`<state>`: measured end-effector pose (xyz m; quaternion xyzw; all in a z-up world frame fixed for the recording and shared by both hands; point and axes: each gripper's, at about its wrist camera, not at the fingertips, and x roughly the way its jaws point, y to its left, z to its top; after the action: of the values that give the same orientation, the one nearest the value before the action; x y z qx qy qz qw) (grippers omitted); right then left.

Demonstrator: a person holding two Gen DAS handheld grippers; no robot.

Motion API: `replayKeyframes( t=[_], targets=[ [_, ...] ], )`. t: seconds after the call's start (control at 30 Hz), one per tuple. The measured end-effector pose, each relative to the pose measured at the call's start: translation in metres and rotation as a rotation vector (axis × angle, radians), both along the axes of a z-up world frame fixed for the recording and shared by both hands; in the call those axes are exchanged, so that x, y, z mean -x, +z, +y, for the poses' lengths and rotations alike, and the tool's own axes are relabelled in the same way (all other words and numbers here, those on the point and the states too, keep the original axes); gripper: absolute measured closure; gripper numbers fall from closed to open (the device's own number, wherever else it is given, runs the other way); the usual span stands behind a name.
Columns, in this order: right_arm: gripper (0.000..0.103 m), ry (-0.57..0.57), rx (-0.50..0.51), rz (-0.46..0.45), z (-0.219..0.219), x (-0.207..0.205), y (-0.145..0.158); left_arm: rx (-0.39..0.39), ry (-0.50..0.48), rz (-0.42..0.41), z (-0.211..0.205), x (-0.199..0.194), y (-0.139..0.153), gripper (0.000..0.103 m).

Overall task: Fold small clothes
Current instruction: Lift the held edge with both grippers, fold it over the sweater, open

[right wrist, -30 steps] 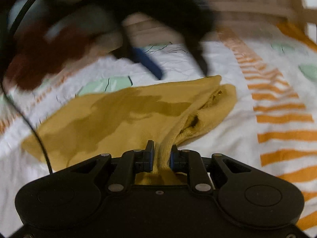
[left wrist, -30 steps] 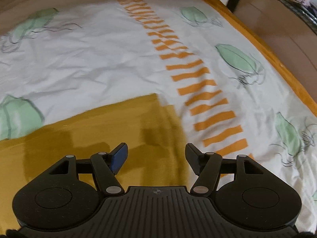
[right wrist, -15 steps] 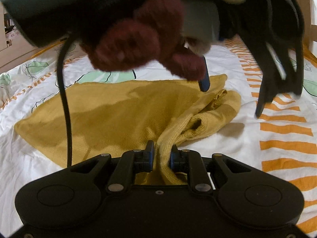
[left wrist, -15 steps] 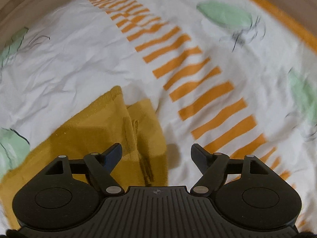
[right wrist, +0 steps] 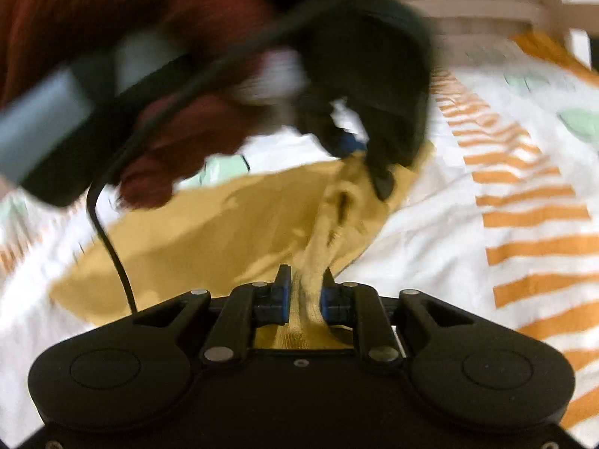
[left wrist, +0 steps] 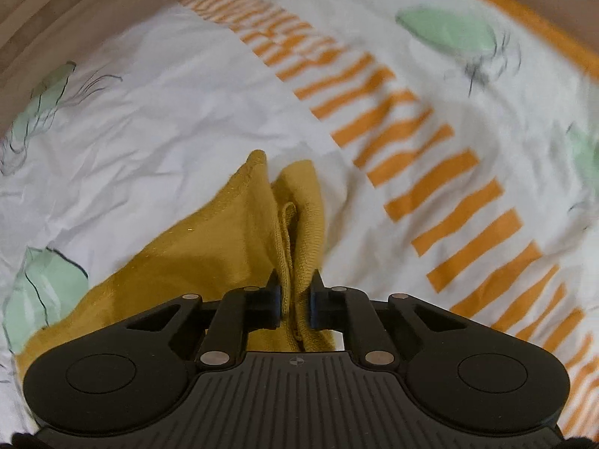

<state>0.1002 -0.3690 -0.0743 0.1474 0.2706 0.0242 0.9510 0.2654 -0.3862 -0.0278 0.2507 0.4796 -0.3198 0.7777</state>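
Observation:
A mustard-yellow knit garment (left wrist: 209, 254) lies on a printed bedsheet. In the left wrist view my left gripper (left wrist: 293, 301) is shut on a bunched corner of it, with folds rising between the jaws. In the right wrist view my right gripper (right wrist: 304, 295) is shut on another edge of the same garment (right wrist: 224, 232), which stretches taut ahead. The left gripper (right wrist: 359, 157) shows blurred at the garment's far corner, held by a hand in a dark red sleeve.
The bedsheet (left wrist: 179, 89) is white with orange stripes (left wrist: 441, 187) and green leaf prints. A wooden bed frame (right wrist: 486, 11) runs along the far edge. A black cable (right wrist: 112, 247) hangs across the right wrist view.
My left gripper has moved onto the garment's corner and closed on it; it was open before. The right gripper stays shut on its edge, and the cloth between has pulled taut.

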Motion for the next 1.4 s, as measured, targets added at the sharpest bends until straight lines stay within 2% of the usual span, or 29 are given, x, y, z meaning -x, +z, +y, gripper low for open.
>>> replayKeyframes(
  t=[0.17,0.27,0.43,0.67,0.83,1.0,1.2,1.4],
  targets=[
    [0.088,-0.032,-0.1,-0.05,-0.002,0.014,0.022,0.128,0.033,0.033,0.038,-0.009,0.031,0.09],
    [0.088,-0.04,-0.095,-0.069,0.008,0.018,0.035,0.194,0.051,0.059,0.062,-0.015,0.048,0.09],
    [0.088,-0.009,-0.053,-0.091,0.043,0.01,0.053,0.244,0.061,0.053,0.104,-0.021,0.066,0.09],
    [0.088,0.071,-0.024,-0.091,0.111,-0.014,0.062,0.286,0.092,0.028,0.179,-0.03,0.077,0.09],
    [0.088,0.127,-0.012,-0.073,0.149,-0.039,0.057,0.321,0.142,0.033,0.236,-0.043,0.07,0.09],
    [0.088,0.184,0.017,-0.037,0.188,-0.06,0.047,0.351,0.216,0.063,0.286,-0.058,0.045,0.09],
    [0.088,0.225,0.026,0.011,0.22,-0.073,0.031,0.397,0.282,0.111,0.331,-0.071,0.015,0.09],
    [0.088,0.253,0.037,0.039,0.236,-0.077,0.024,0.464,0.326,0.131,0.363,-0.08,-0.001,0.09]
  ],
)
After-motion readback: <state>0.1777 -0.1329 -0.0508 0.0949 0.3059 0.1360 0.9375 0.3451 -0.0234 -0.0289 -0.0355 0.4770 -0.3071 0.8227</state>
